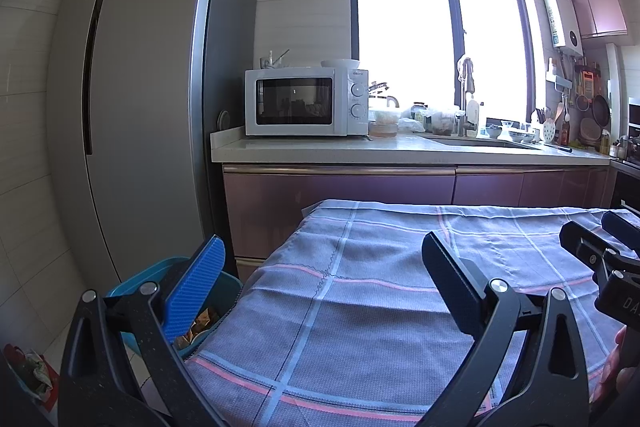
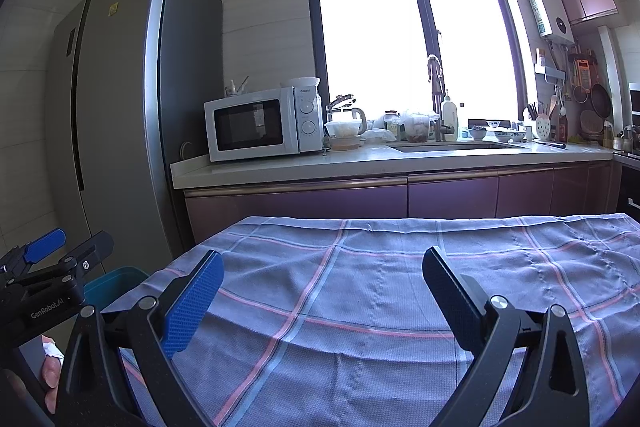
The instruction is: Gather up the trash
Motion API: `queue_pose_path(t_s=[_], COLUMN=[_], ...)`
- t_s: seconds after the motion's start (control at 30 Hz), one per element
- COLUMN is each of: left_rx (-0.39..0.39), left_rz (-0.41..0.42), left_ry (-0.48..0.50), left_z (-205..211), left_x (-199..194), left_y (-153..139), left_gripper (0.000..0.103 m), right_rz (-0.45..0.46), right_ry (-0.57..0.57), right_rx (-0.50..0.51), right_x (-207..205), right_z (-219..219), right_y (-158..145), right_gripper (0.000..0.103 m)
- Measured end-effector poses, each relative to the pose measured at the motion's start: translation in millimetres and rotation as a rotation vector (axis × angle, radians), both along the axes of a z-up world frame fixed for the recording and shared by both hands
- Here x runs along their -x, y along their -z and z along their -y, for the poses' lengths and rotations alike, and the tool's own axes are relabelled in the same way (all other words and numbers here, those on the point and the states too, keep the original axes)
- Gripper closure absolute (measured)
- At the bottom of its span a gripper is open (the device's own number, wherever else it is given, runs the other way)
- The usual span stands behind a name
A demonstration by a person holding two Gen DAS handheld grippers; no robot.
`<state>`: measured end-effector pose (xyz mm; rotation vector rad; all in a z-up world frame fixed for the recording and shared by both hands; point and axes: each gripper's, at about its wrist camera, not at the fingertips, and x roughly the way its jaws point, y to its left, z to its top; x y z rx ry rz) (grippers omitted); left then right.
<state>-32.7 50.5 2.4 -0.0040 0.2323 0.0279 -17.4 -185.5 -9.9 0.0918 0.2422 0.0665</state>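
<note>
A teal trash bin (image 1: 132,287) stands on the floor at the table's left edge; brown crumpled trash (image 1: 202,323) lies inside it. Its rim also shows in the right wrist view (image 2: 114,279). My left gripper (image 1: 322,259) is open and empty, held above the table's left part, its left finger over the bin. My right gripper (image 2: 322,273) is open and empty above the checked tablecloth (image 2: 380,291). Each gripper shows at the edge of the other's view: the right one (image 1: 600,239), the left one (image 2: 66,247). No trash shows on the cloth.
The cloth-covered table (image 1: 400,307) fills the foreground. Behind it run purple cabinets (image 2: 400,195) and a counter with a microwave (image 1: 306,101), sink (image 2: 452,147) and dishes. A tall grey fridge (image 1: 132,107) stands left. A bag (image 1: 32,371) lies on the floor at the far left.
</note>
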Motion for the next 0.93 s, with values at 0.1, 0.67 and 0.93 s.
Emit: queue_pose_path(t_s=[0.1, 0.67, 0.93], left_rx=[0.0, -0.018, 0.031], left_rz=[-0.001, -0.013, -0.309], left_ry=[0.0, -0.003, 0.11], left_z=[0, 3, 8], left_x=[0, -9, -85], left_y=[0, 3, 27], left_gripper=[0.006, 0.006, 0.006], right_rz=[0.0, -0.006, -0.079], right_ry=[0.001, 0.01, 0.051], right_rx=[0.0, -0.004, -0.035], right_x=[0, -1, -12], right_z=[0, 2, 28], right_y=[0, 2, 10], right_gripper=[0.007, 0.007, 0.007])
